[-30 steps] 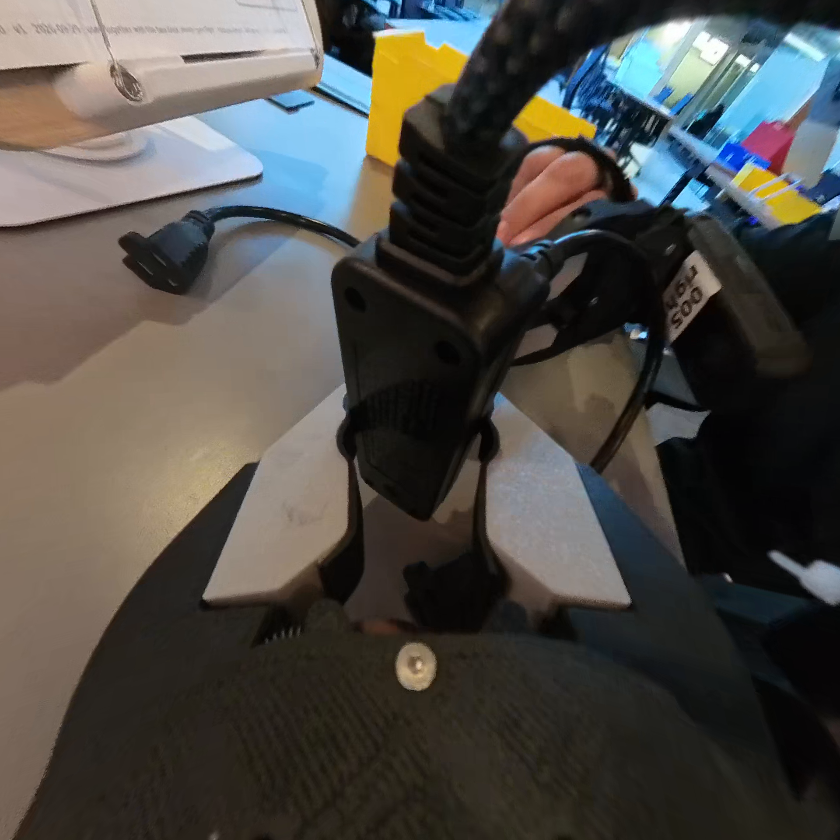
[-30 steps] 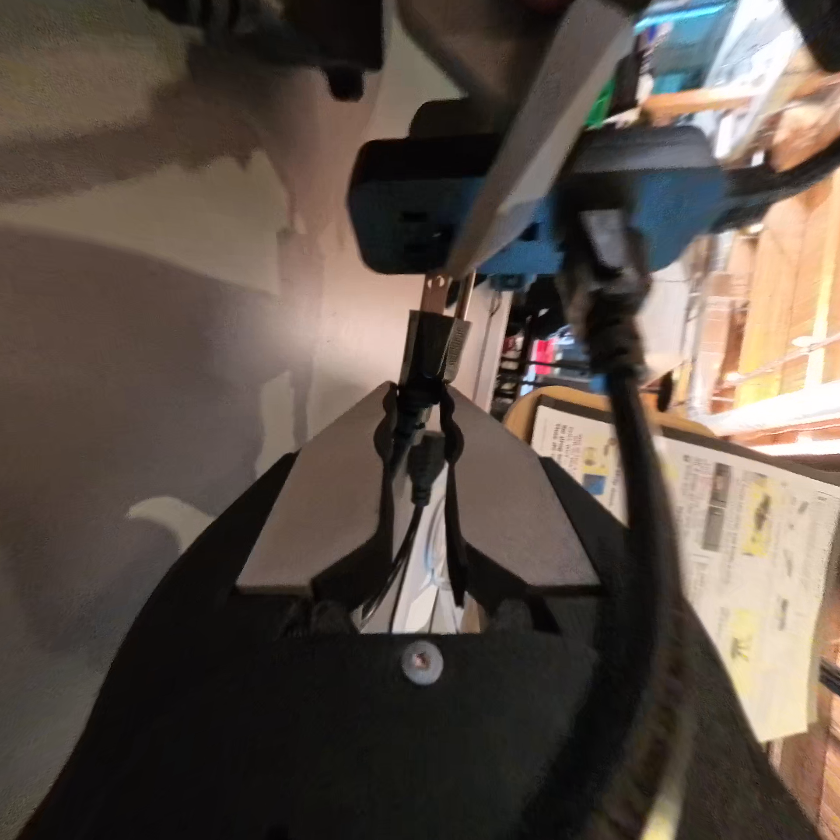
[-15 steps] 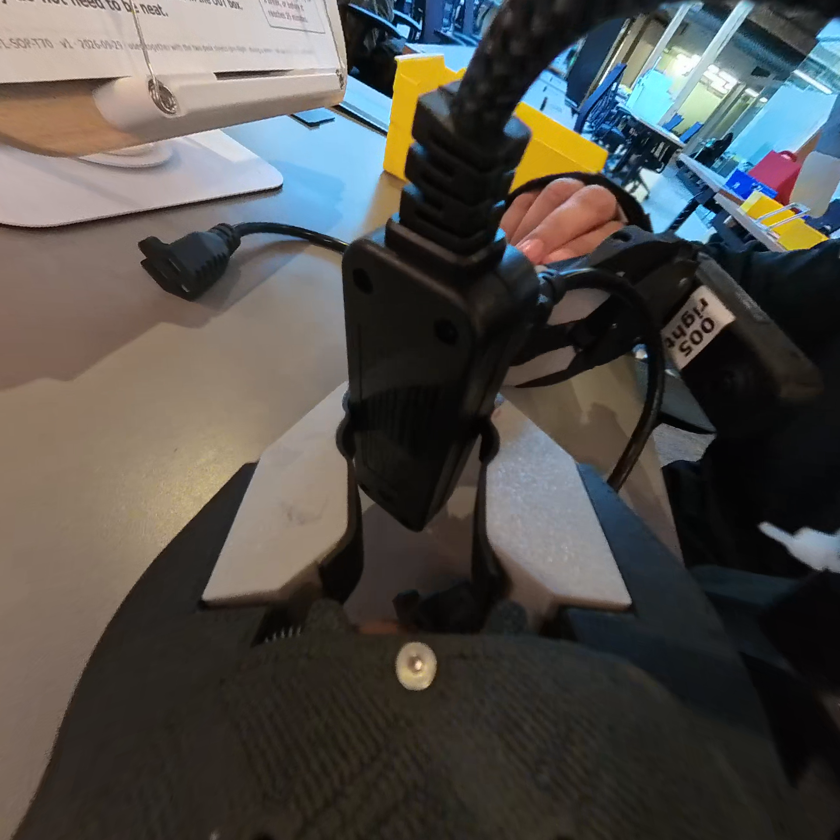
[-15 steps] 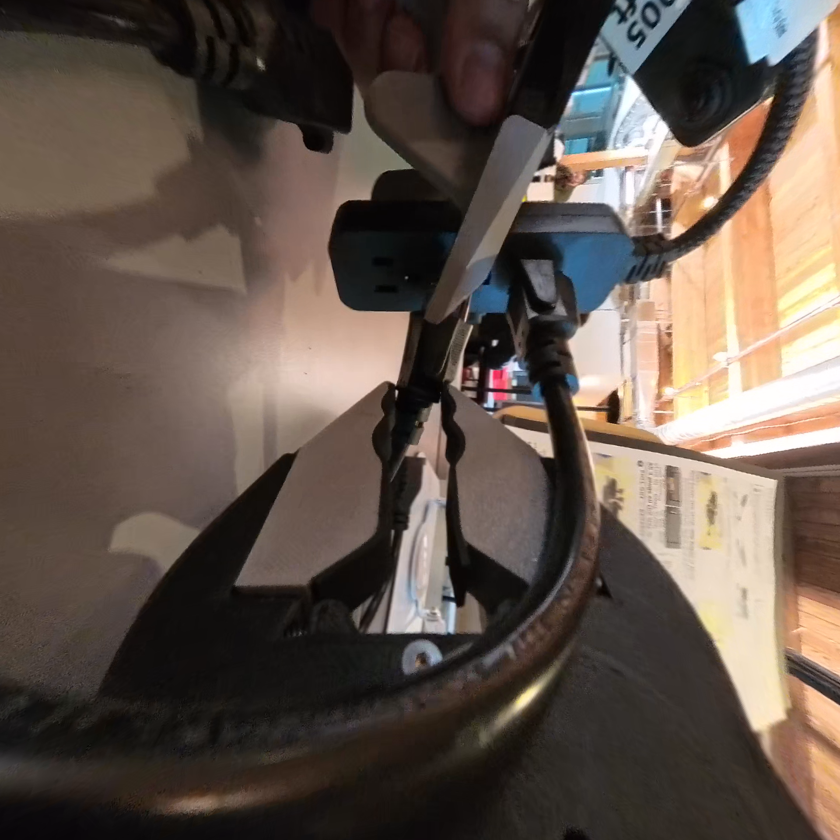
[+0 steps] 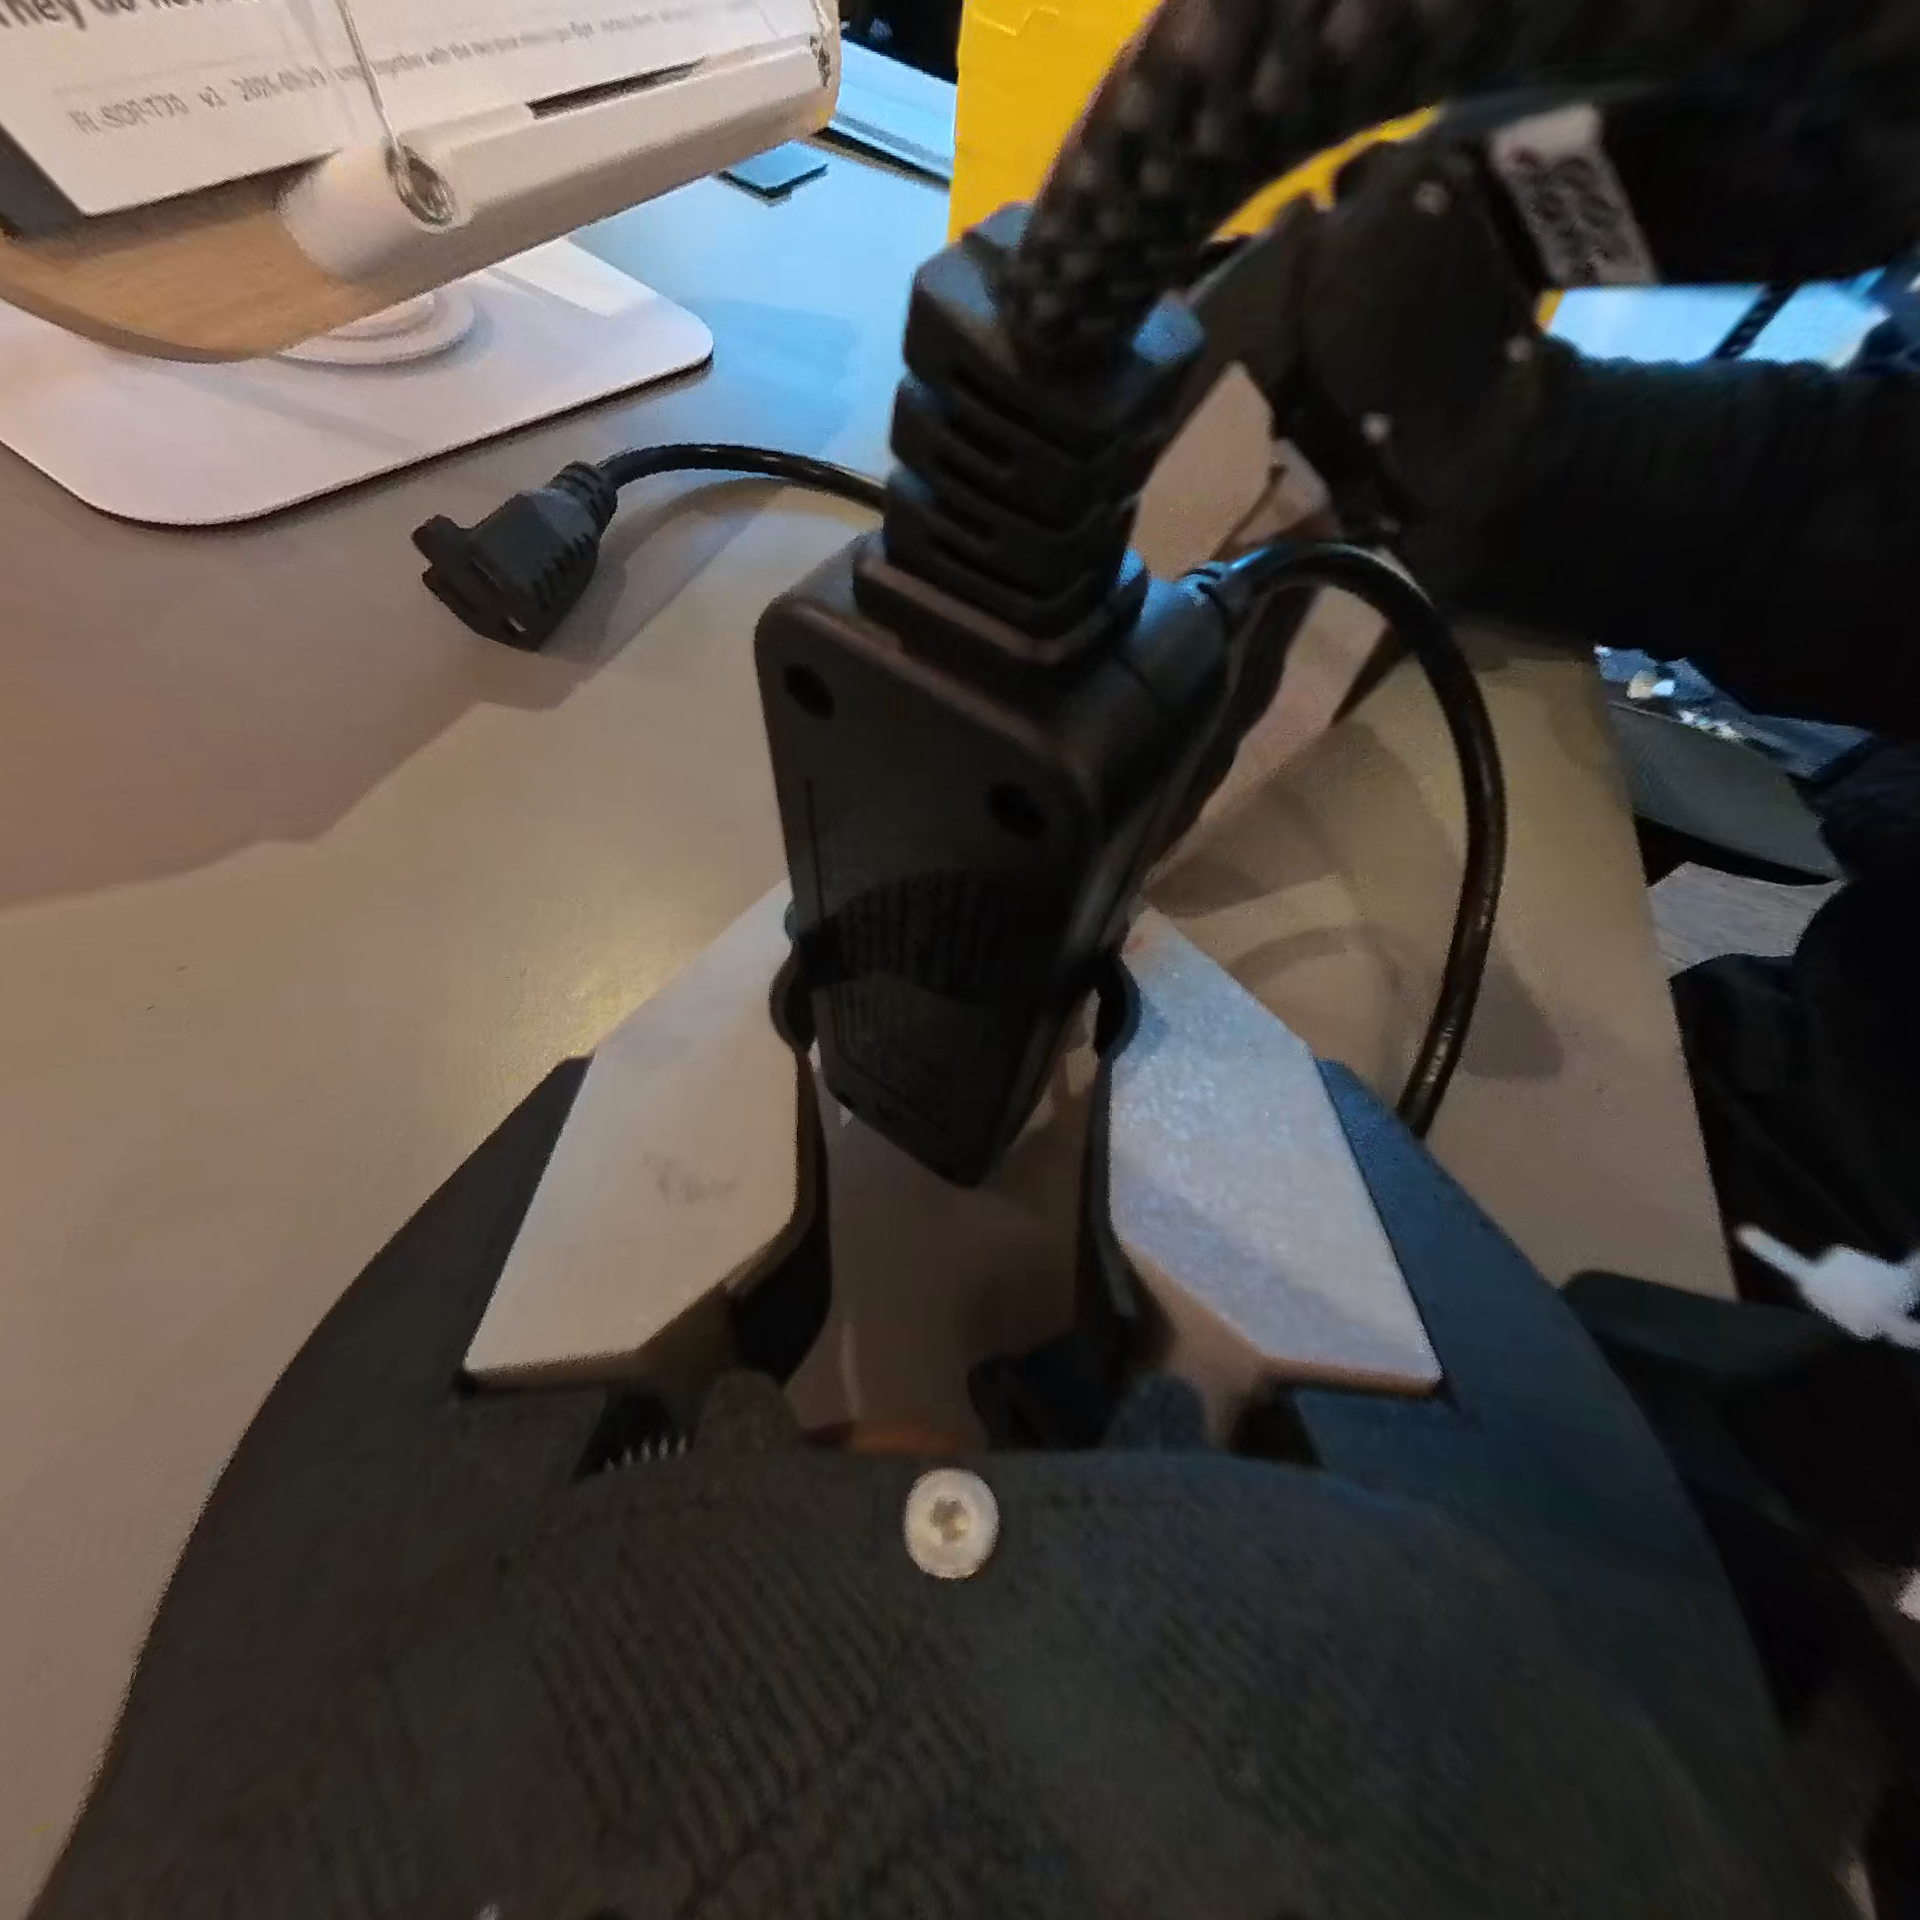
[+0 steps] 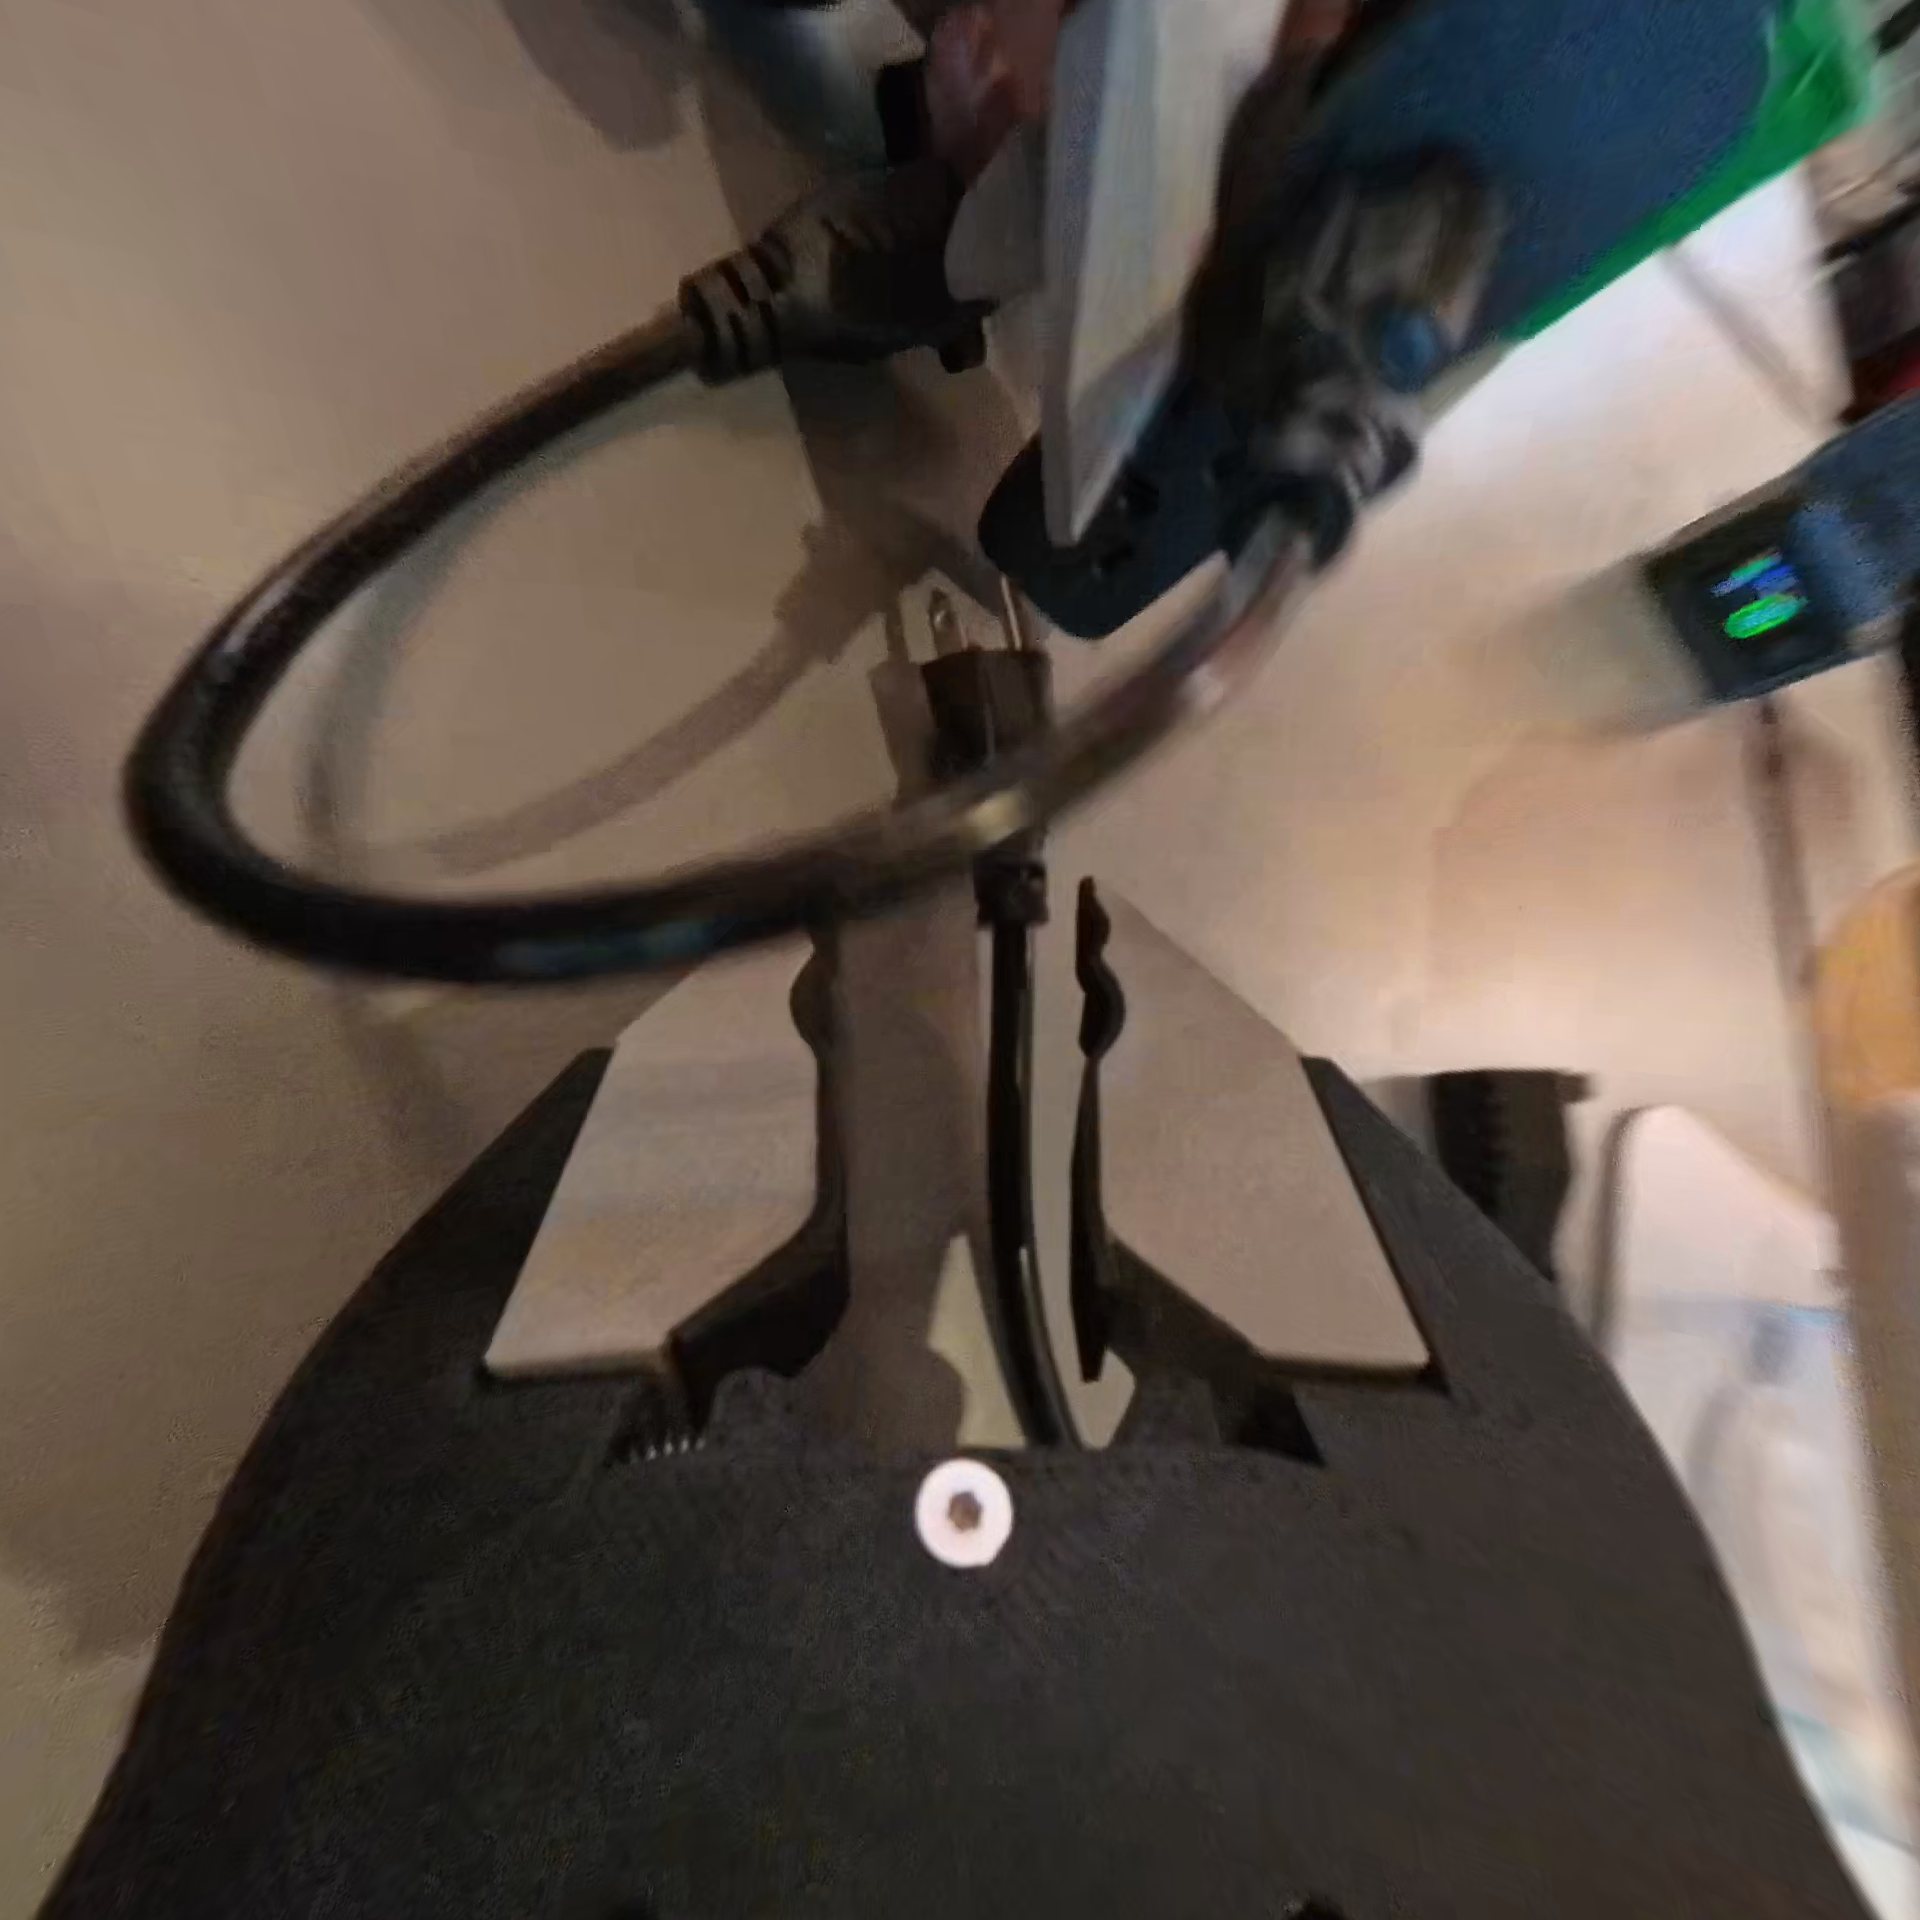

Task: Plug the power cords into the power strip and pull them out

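One black power strip (image 5: 914, 831), pinched at its lower end between both pads of the left gripper (image 5: 940, 966), jaws closed on it. Stands nearly upright above the tabletop (image 5: 312, 935), with a braided cable (image 5: 1101, 187) rising from its top and a black cord (image 5: 1455, 810) plugged into its far side.

Beyond it on the smooth beige tabletop: a loose black connector (image 5: 509, 566), a white stand (image 5: 343, 405) and a yellow bin (image 5: 997, 125). Farther back, a bright, blurred room.

Half a second ago, right gripper (image 6: 951, 935) clamped on a small plug (image 6: 977, 686); now jaws spread apart, with only the plug's thin cord (image 6: 1006, 1091) running between the pads, neither pressing on it. Left grip unchanged.

Only in the right wrist view: that plug's bare prongs just short of the strip's end, outside any socket, and the plugged-in cord sweeping round in a wide loop. Only in the left wrist view: the strip's back face.
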`<move>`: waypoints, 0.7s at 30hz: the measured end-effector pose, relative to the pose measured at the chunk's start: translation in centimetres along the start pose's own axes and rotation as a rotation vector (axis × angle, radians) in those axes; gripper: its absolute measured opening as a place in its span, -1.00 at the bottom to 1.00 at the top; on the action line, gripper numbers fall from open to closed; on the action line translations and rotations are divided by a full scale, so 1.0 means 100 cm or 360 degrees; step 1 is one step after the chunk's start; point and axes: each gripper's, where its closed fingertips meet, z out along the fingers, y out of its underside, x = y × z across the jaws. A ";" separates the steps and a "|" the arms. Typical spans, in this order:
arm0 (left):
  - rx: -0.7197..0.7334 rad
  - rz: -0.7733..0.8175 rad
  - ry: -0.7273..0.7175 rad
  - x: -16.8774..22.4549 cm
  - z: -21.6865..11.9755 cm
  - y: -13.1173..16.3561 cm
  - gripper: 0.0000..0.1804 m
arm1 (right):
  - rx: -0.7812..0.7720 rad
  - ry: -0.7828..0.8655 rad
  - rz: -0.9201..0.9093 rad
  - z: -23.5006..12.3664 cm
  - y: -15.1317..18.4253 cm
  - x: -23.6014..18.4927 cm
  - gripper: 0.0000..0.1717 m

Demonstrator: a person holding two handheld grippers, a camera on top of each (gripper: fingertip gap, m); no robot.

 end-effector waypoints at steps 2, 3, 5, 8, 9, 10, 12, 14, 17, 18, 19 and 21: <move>0.0018 -0.0022 0.0039 0.001 -0.002 -0.001 -0.44 | 0.0092 -0.0159 0.0283 -0.008 0.004 0.006 -0.51; 0.0026 -0.0030 0.0056 0.002 -0.002 -0.002 -0.44 | 0.0148 -0.0167 0.0450 -0.011 0.006 0.018 -0.51; 0.0042 -0.0035 0.0084 0.004 -0.003 -0.003 -0.44 | 0.0245 -0.0283 0.0779 -0.013 0.007 0.036 -0.59; 0.0065 0.0036 0.0128 0.010 -0.006 -0.005 -0.44 | 0.0429 -0.0671 0.1085 -0.020 -0.012 0.036 -0.77; 0.0072 0.0079 0.0134 0.012 -0.007 -0.005 -0.44 | 0.0415 -0.0732 0.1111 -0.020 -0.014 0.033 -0.80; 0.0082 0.0120 0.0147 0.015 -0.008 -0.005 -0.44 | 0.0344 -0.0742 0.1109 -0.016 -0.012 0.029 -0.78; 0.0110 0.0203 0.0193 0.023 -0.011 -0.006 -0.44 | 0.0117 -0.0718 0.1078 -0.005 0.001 0.019 -0.60; 0.0140 0.0273 0.0254 0.032 -0.014 -0.007 -0.44 | 0.0021 -0.0705 0.1070 0.003 0.005 0.014 -0.54; 0.0162 0.0324 0.0274 0.035 -0.017 -0.008 -0.44 | 0.0010 -0.0819 0.1154 0.011 -0.001 0.008 -0.49; 0.0164 0.0335 0.0271 0.035 -0.017 -0.008 -0.44 | 0.0014 -0.0892 0.1206 0.012 -0.004 0.006 -0.56; 0.0166 0.0348 0.0278 0.037 -0.017 -0.007 -0.44 | 0.0007 -0.0970 0.1263 0.012 -0.005 0.002 -0.65; 0.0172 0.0376 0.0287 0.039 -0.018 -0.007 -0.44 | -0.0008 -0.1096 0.1350 0.011 -0.005 -0.003 -0.78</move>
